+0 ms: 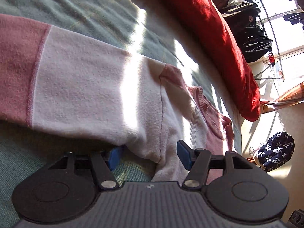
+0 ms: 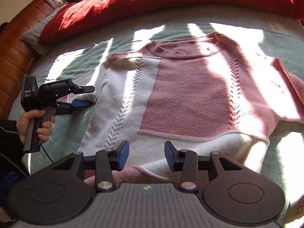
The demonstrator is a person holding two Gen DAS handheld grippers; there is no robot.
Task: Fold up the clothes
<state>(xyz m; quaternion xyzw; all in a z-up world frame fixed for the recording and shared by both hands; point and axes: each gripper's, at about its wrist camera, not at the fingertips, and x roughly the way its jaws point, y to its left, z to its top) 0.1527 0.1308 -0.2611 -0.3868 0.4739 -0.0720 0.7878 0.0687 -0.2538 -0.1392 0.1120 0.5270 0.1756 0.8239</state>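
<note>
Sweater [image 2: 190, 95], pink and white knit, lies spread flat on a pale green blanket [image 2: 72, 70] covering the bed, neckline toward a red duvet [image 2: 152, 1] bunched along the far side. Cable-stitch lines run down both front panels. Sun falls across it in bright bars. In the right wrist view the right gripper [image 2: 146, 156] hovers over the white hem band, jaws spread, blue pads apart with nothing between them; a fold of pink knit lies just below and in front of the camera body. At the left edge of the same view, a hand [image 2: 36, 123] in a dark sleeve holds the left gripper [image 2: 89, 96] by its handle, its fingers one above the other at the sweater's white side edge near the sleeve. In the left wrist view the left gripper [image 1: 148, 154] shows its jaws spread; a fold of white knit, with a seam line running along it, sits in the gap between the blue pads [image 1: 183, 154], which do not press on it. The sleeve stretches across this view, white with a pink end. Off the bed, a dark drying rack with hung clothes [image 1: 248, 30] stands by a bright window, and a navy star-print item [image 1: 275, 150] lies on the floor. A wooden headboard [image 2: 20, 43] borders the bed's left side.
</note>
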